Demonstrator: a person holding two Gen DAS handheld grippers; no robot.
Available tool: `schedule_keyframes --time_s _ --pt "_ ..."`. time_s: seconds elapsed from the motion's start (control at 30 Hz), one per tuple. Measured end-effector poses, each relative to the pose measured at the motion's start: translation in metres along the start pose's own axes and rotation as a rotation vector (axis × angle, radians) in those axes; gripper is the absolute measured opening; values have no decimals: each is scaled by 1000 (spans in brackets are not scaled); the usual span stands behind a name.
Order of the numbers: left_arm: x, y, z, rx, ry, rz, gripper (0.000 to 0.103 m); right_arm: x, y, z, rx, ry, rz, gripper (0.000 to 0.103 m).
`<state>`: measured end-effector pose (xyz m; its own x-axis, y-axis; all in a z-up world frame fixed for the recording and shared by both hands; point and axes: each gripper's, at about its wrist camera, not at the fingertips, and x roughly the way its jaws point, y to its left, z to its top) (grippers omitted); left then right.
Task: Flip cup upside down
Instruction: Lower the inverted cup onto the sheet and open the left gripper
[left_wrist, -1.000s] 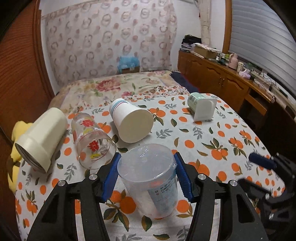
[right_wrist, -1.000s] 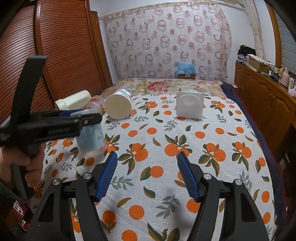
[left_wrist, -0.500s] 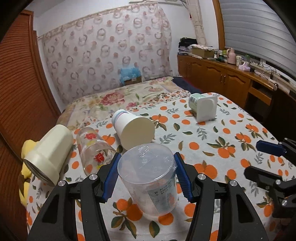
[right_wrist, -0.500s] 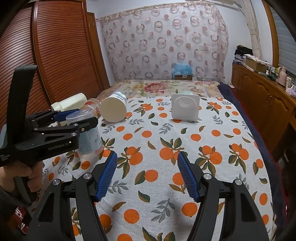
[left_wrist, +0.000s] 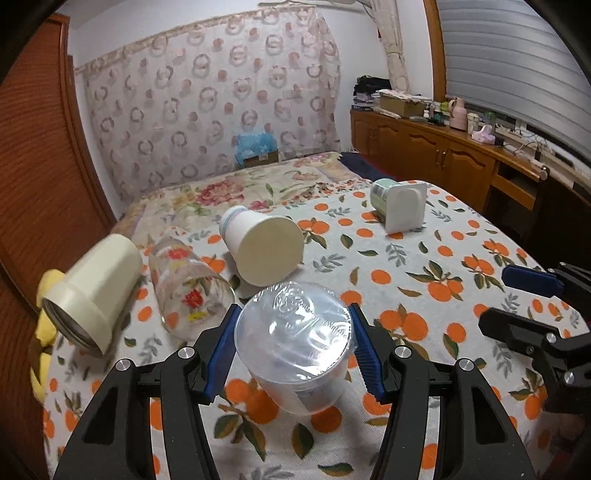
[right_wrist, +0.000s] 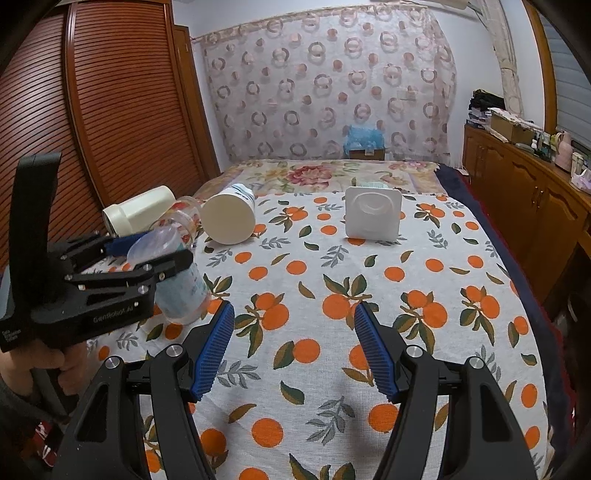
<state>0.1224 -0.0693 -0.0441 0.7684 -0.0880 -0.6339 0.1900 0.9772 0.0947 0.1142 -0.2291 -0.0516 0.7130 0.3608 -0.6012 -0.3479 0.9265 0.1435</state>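
A clear plastic cup (left_wrist: 295, 347) with a printed label sits between the blue pads of my left gripper (left_wrist: 293, 349), which is shut on it. The cup is tilted, its base toward the camera, its lower end near the orange-print tablecloth (left_wrist: 424, 280). In the right wrist view the cup (right_wrist: 177, 273) leans in the left gripper (right_wrist: 147, 258) at the table's left side. My right gripper (right_wrist: 293, 350) is open and empty over the cloth, and shows at the right edge of the left wrist view (left_wrist: 532, 306).
A cream canister (left_wrist: 92, 291), a flowered glass (left_wrist: 188, 284) and a paper cup (left_wrist: 262, 251) lie on their sides at the left. A white square-based container (left_wrist: 402, 206) lies at the far right. A wooden cabinet (left_wrist: 443, 166) runs along the right.
My left gripper has tipped the clear cup further, so its base now faces the camera more. The right gripper has drawn back slightly.
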Motion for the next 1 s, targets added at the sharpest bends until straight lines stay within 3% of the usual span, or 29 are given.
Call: schedule_keyframes --time_s 0.1,0.33,0.67,0.73,0.8,1.0 --pt "-4 2 -3 -14 -11 -4 68 0 2 2 9 -7 1 70" --pt "-23 9 -12 -54 -39 -21 75 -4 9 6 20 -30 10 70" --pt "-66 34 -28 -126 -89 16 87 -15 20 7 45 -86 15 70" --pt "-74 40 -31 -142 -100 28 95 -19 24 7 47 -103 14 70" --pt "-79 45 -33 -154 -105 44 95 -25 28 7 47 -124 6 80" --pt "-100 60 -40 -196 -141 73 95 -43 41 4 29 -182 -18 96"
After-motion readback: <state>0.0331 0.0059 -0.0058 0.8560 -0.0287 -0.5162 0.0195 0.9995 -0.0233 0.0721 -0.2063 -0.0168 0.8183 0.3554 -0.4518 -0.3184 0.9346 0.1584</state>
